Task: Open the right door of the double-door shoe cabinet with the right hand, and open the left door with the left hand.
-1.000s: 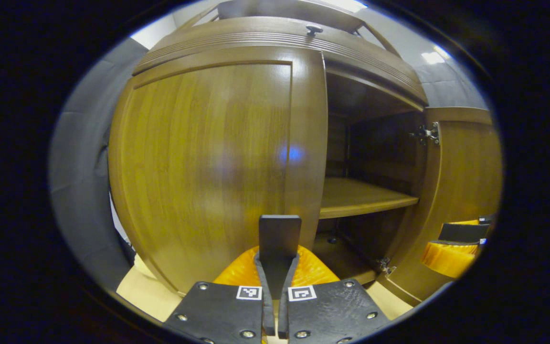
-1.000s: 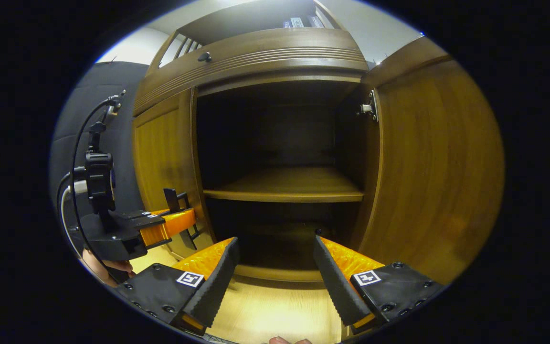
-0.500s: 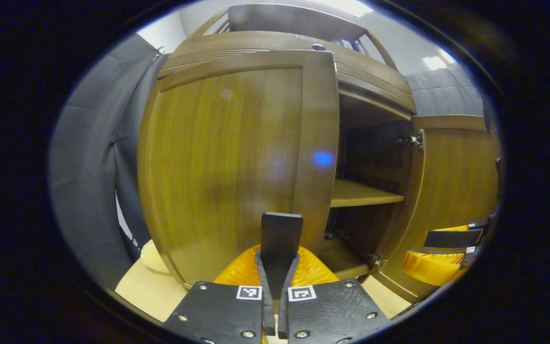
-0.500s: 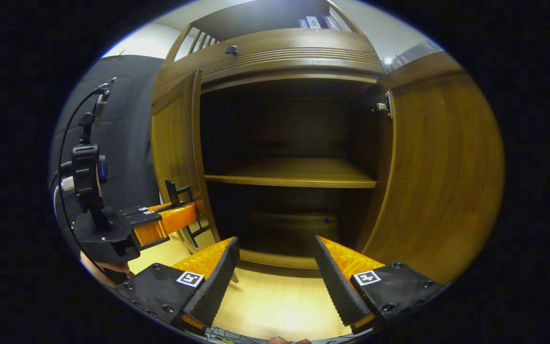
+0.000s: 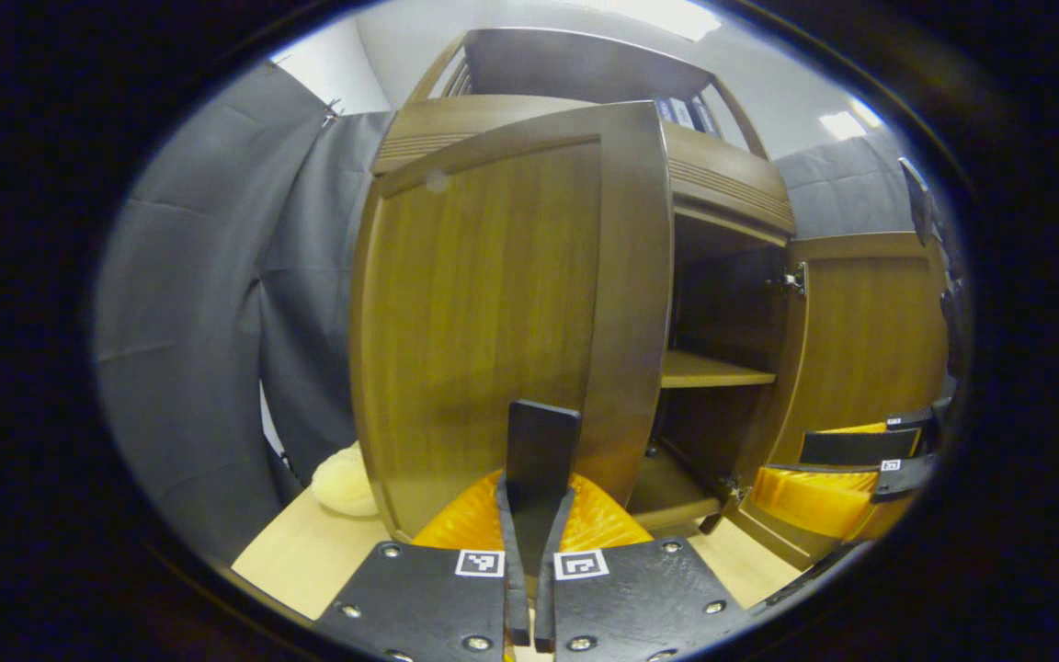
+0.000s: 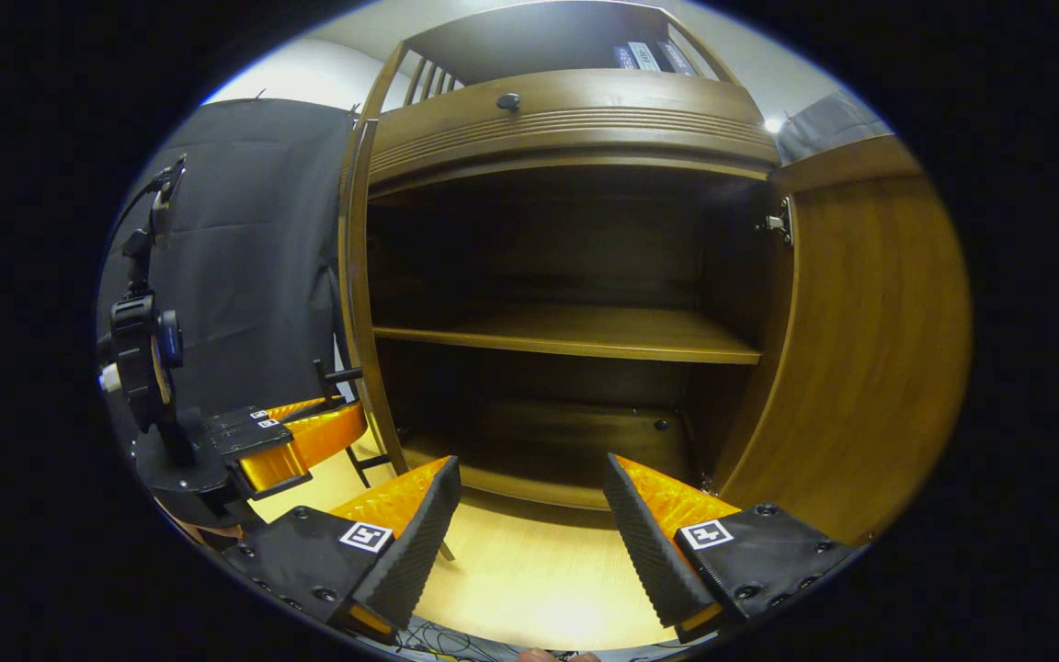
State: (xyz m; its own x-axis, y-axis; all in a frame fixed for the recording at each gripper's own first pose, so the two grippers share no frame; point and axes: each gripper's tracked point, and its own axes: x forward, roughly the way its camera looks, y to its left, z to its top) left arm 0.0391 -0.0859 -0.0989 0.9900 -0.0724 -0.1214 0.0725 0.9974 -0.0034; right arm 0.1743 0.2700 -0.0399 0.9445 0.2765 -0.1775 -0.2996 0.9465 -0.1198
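Swinging outward over the last second, the left door (image 5: 493, 313) now stands well clear of the shoe cabinet (image 6: 566, 101); earlier it lay nearly flush against the front, and in the right gripper view you now see it almost edge-on. Your left gripper (image 5: 537, 478) has its fingers pressed flat together on the door's free edge, low down, though I cannot tell whether both fingers truly pinch the wood or one simply hooks behind it. Your right gripper (image 6: 529, 542) has its fingers spread wide, holds nothing, and hovers in front of the cabinet's open lower compartment.

The right door (image 6: 860, 349) is already folded back on its hinge (image 6: 776, 222), so I judge your half of the job on that side finished. What remains is the last stretch of the left swing; keep drawing the edge toward you along its arc and it should match the other door.

Inside the cabinet, a bare middle shelf (image 6: 575, 333) and an empty bottom board are in plain sight. The cabinet stands on a pale wooden surface (image 6: 529, 579). Left of the cabinet hangs a dark curtain (image 5: 208, 303), with a pale soft lump (image 5: 343, 480) at the cabinet's foot. Above the cabinet sits an open upper shelf under a lit ceiling.
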